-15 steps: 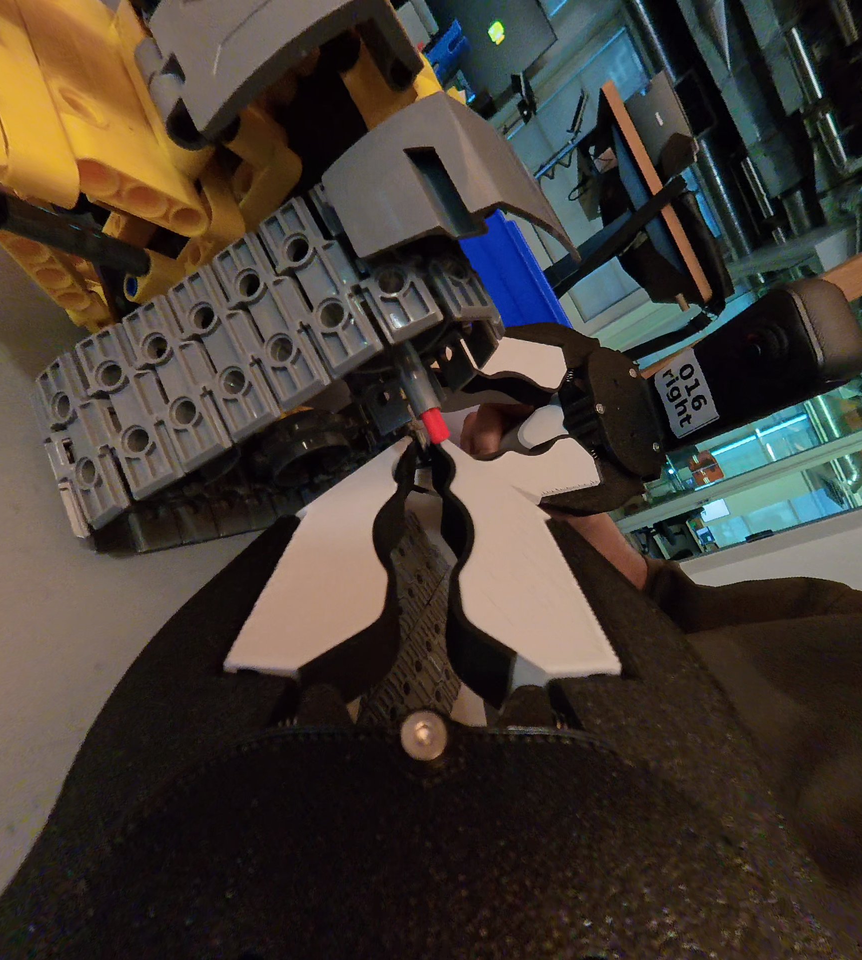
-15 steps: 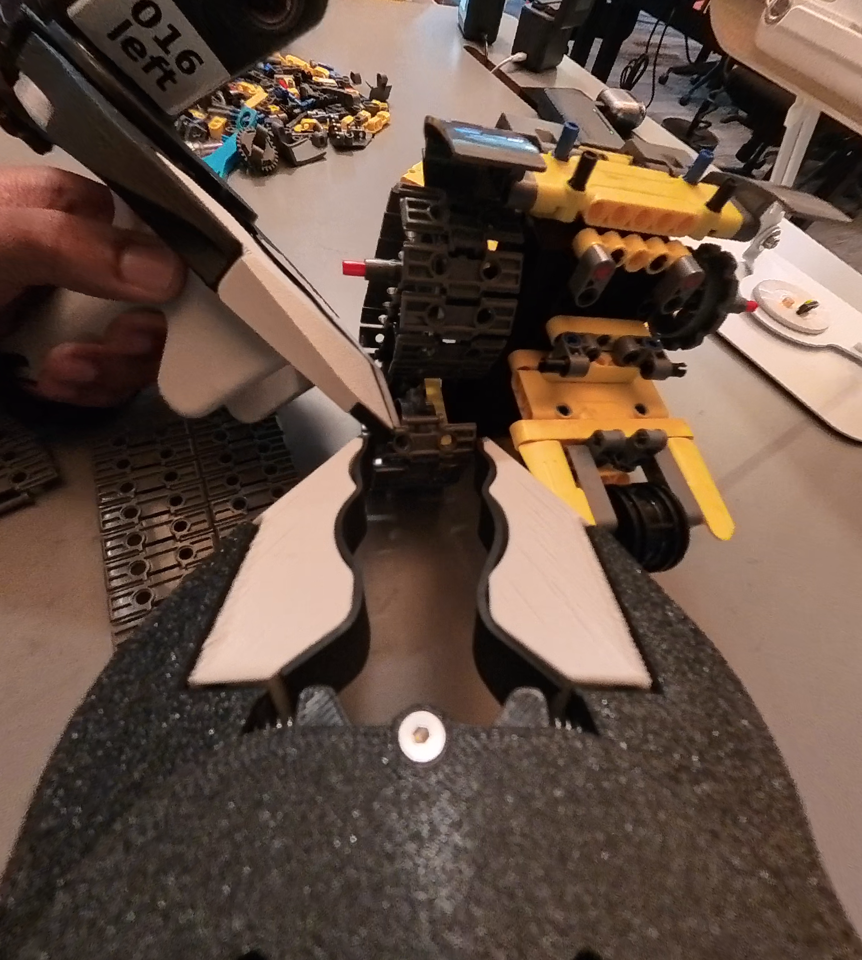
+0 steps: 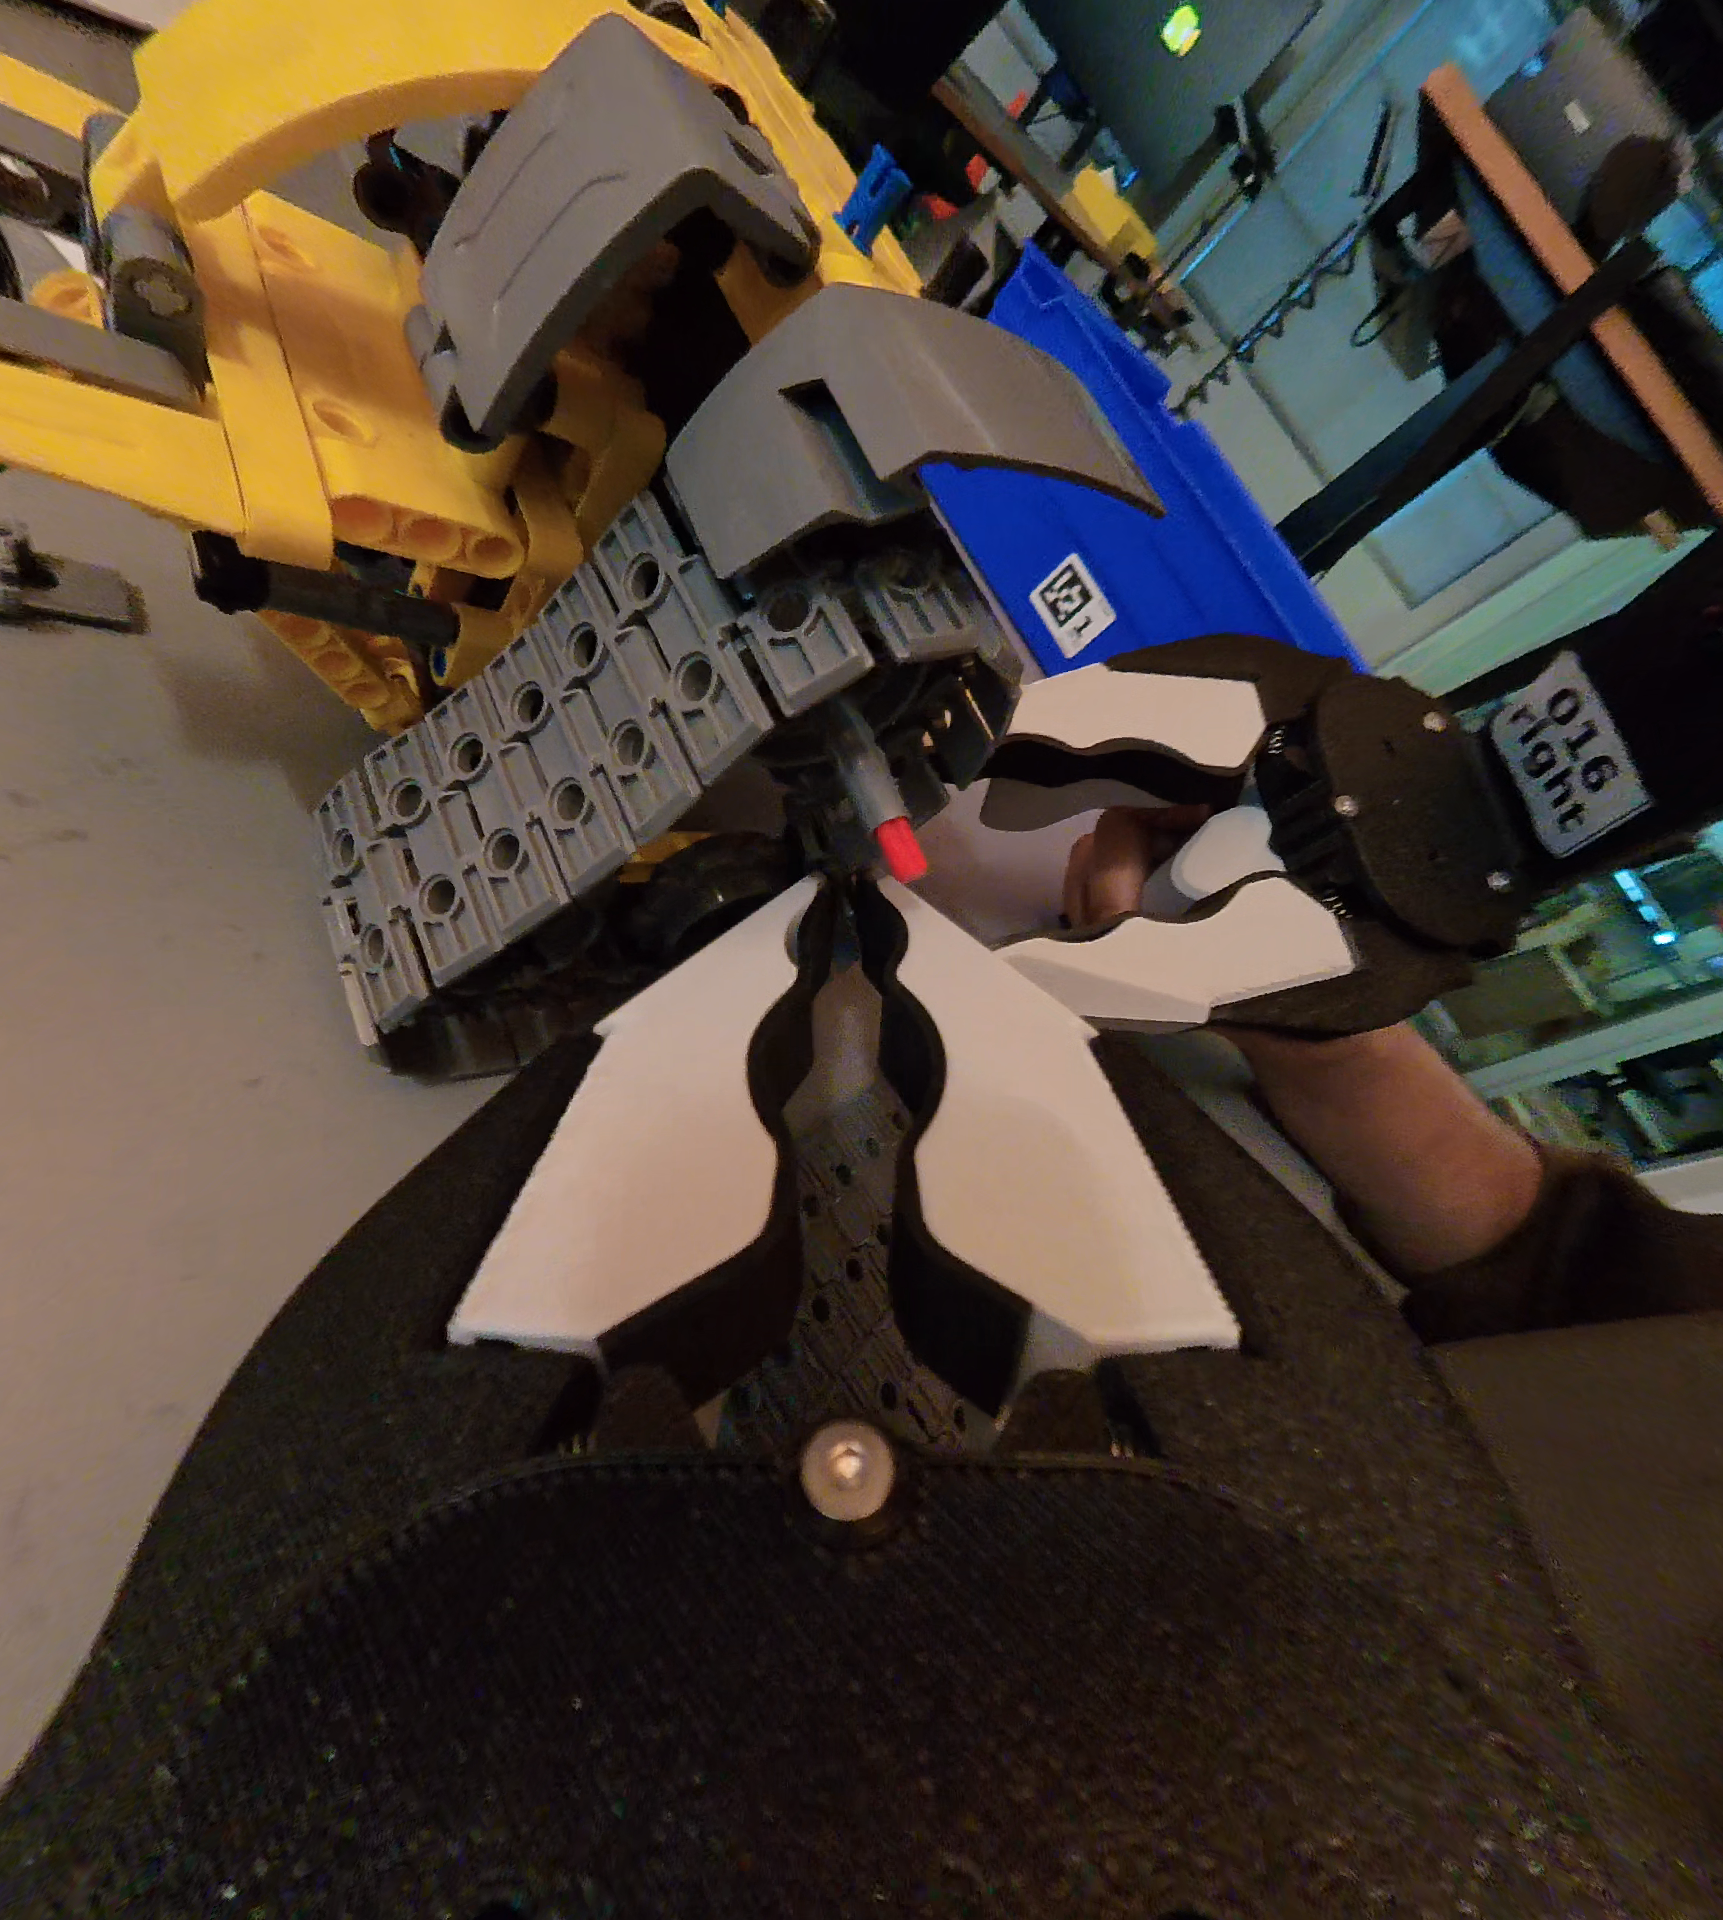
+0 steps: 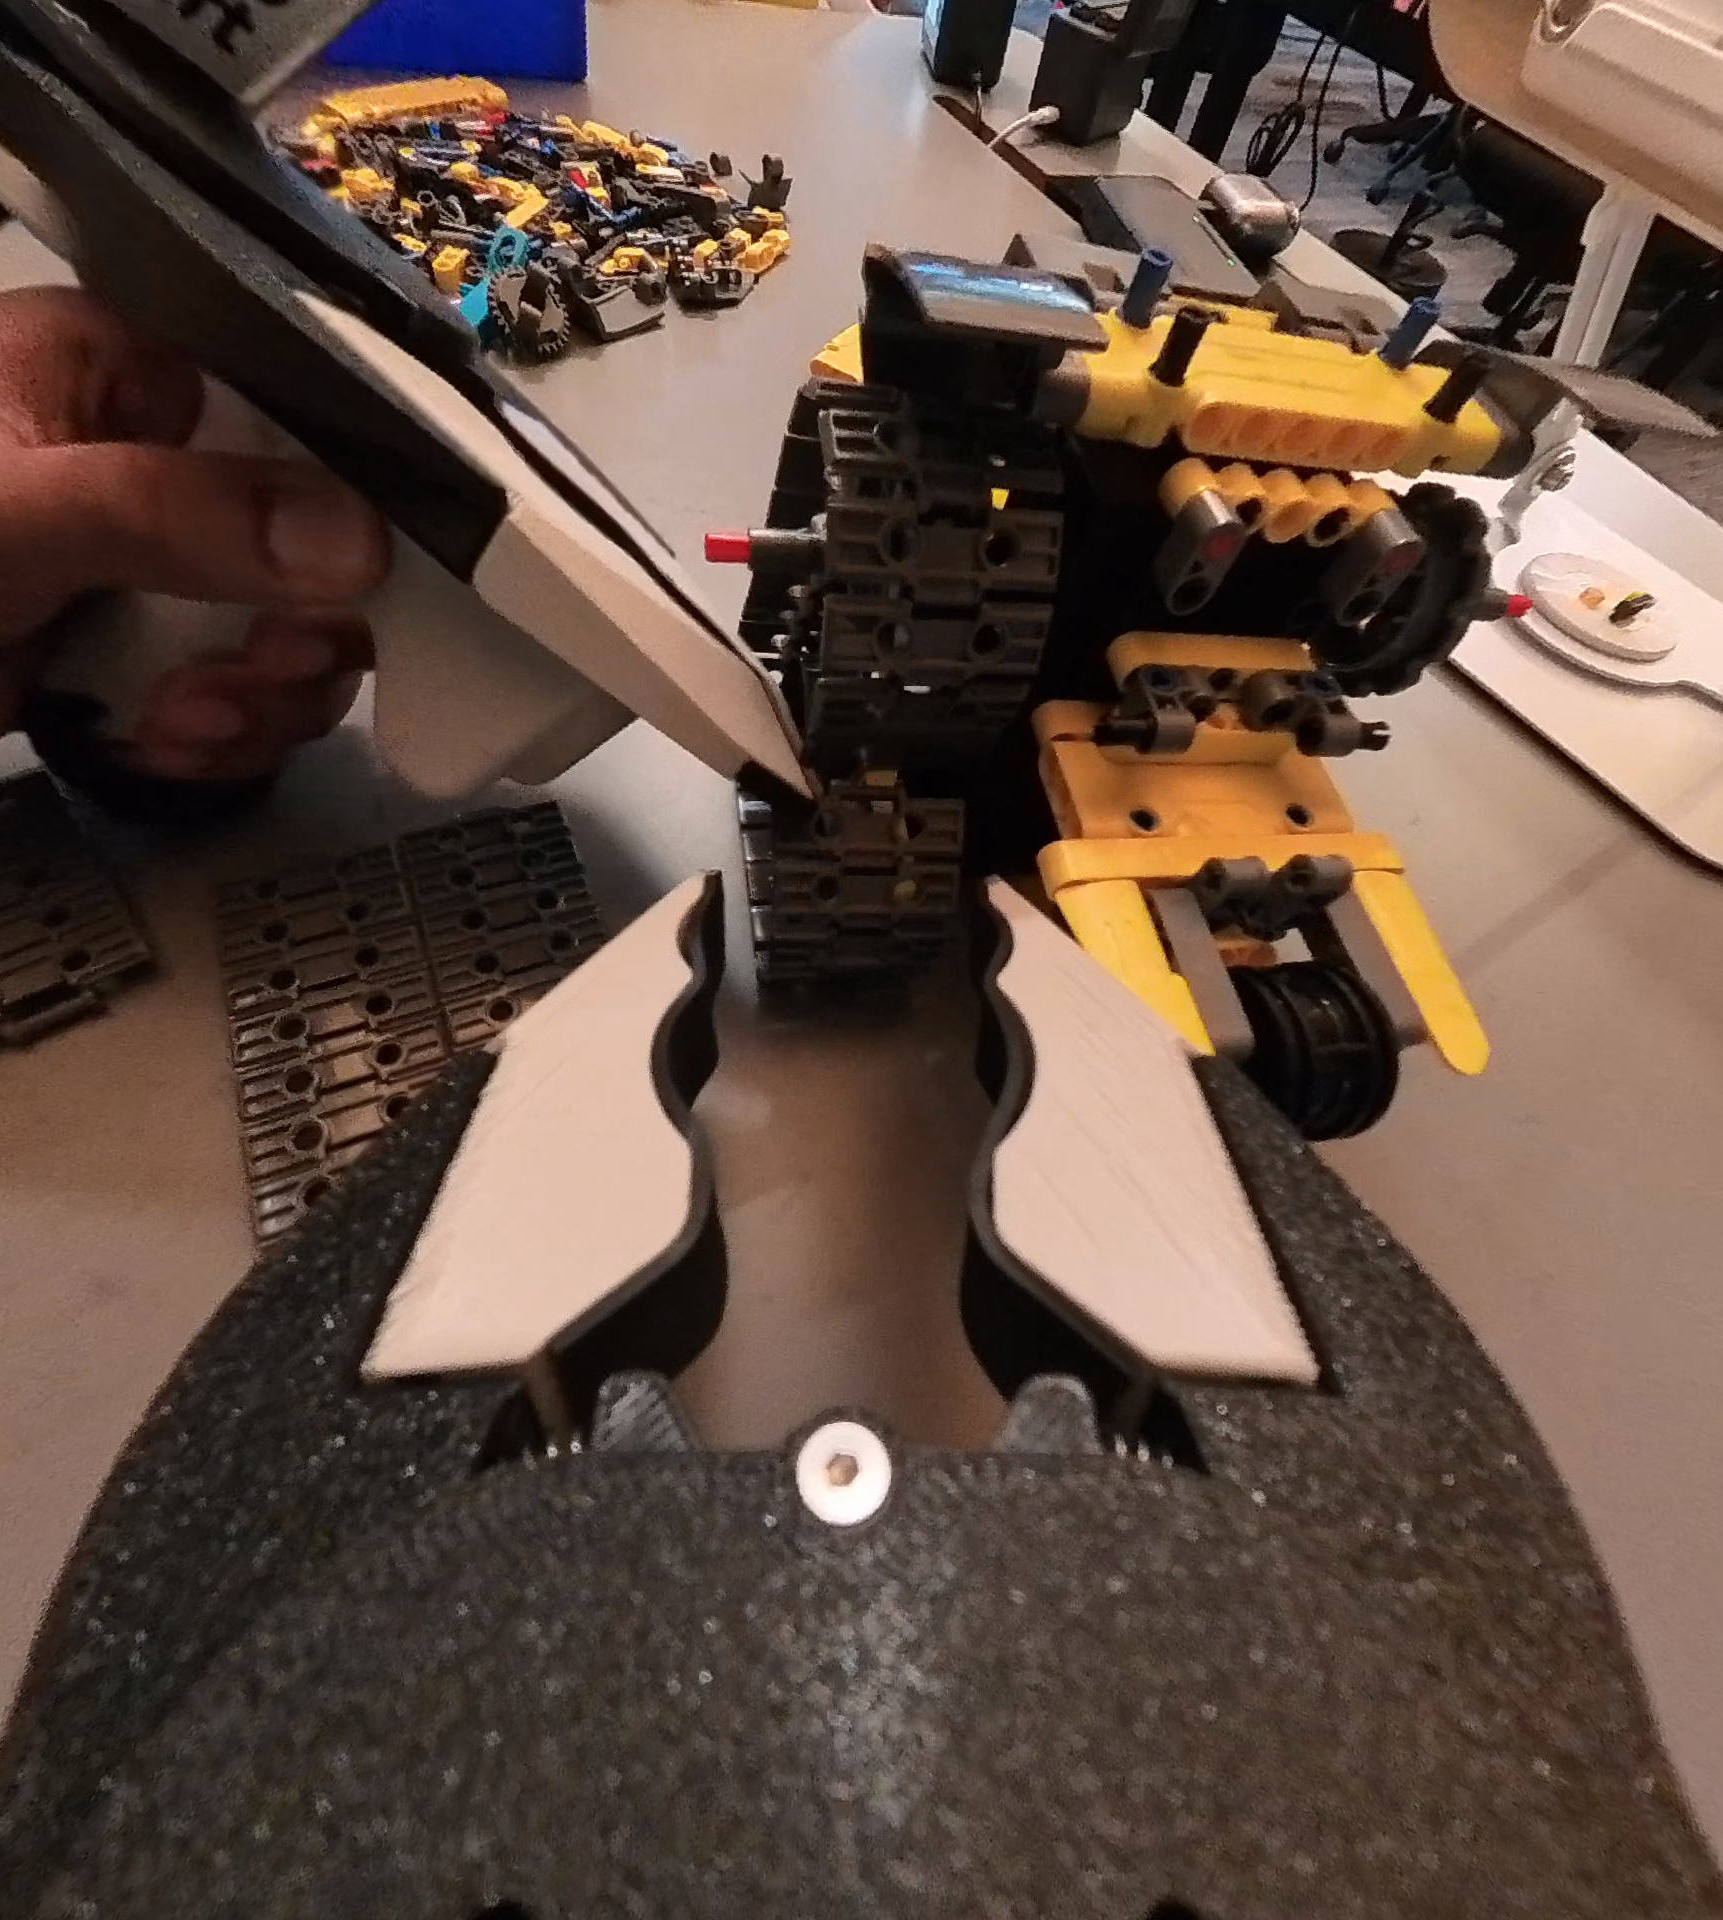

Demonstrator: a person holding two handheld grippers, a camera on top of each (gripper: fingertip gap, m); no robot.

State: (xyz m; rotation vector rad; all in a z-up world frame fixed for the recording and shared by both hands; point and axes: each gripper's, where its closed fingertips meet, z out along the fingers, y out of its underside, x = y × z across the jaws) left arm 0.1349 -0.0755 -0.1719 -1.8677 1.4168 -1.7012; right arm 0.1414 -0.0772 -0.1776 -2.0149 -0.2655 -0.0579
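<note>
A yellow and grey brick-built tracked vehicle [image 3: 317, 416] stands on the table, also in the right wrist view [image 4: 1252, 416]. Its grey link track [image 3: 545, 769] hangs with a loose end [image 4: 867, 883]. A red-tipped axle [image 3: 896, 840] sticks out of the track's side. My left gripper [image 3: 841, 904] is shut on the edge of the track's end link, just below the axle; it shows from the side in the right wrist view [image 4: 795, 790]. My right gripper [image 4: 852, 914] is open and empty, its tips on either side of the loose track end without touching. It shows open in the left wrist view [image 3: 997, 878].
Loose grey track strips [image 4: 369, 997] lie flat on the table [image 4: 1459, 1351] at the left. A pile of small loose parts [image 4: 545, 239] sits farther back. A blue bin [image 3: 1127, 551] stands behind the vehicle. A white stand base [image 4: 1667, 748] lies at the right. Only a small space, under 4 cm, lies between the two pairs of fingers.
My right gripper has drawn back from the track end and opened a little wider. My left gripper stays shut on the end link.
</note>
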